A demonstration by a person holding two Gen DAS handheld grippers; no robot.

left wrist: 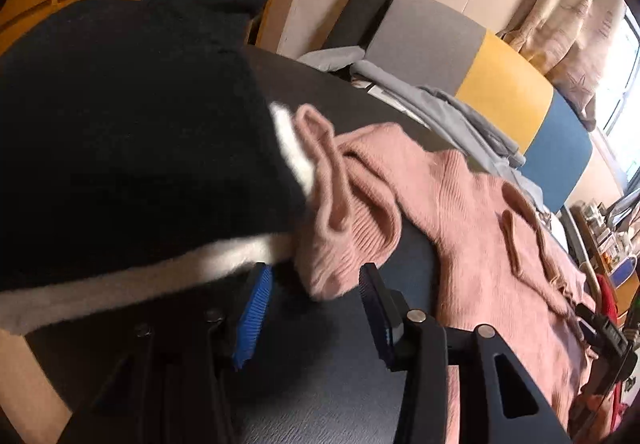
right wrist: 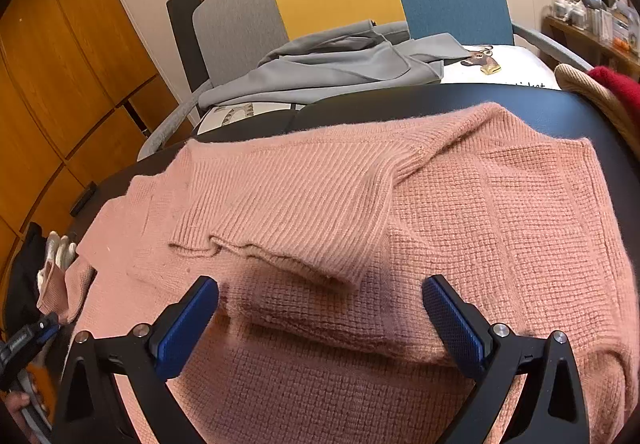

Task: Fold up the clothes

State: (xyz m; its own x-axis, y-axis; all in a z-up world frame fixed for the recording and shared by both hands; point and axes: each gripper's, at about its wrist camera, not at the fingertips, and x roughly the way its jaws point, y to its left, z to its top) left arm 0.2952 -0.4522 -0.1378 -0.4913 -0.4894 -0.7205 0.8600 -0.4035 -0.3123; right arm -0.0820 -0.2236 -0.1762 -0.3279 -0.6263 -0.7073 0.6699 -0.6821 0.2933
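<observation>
1 sleeve of the pink sweater (right wrist: 400, 211) is folded across the body; the other cuff (left wrist: 344, 252) lies unfolded between the spread left gripper (left wrist: 316, 308) fingers. The right gripper (right wrist: 320, 324) is held wide above the body.

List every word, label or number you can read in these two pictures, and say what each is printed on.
No text reads in full.
Dark lettering on the white deer-print cloth behind the table: cut off by the table edge, unreadable.
Labels on boxes on the shelf: too small and blurred.
</observation>
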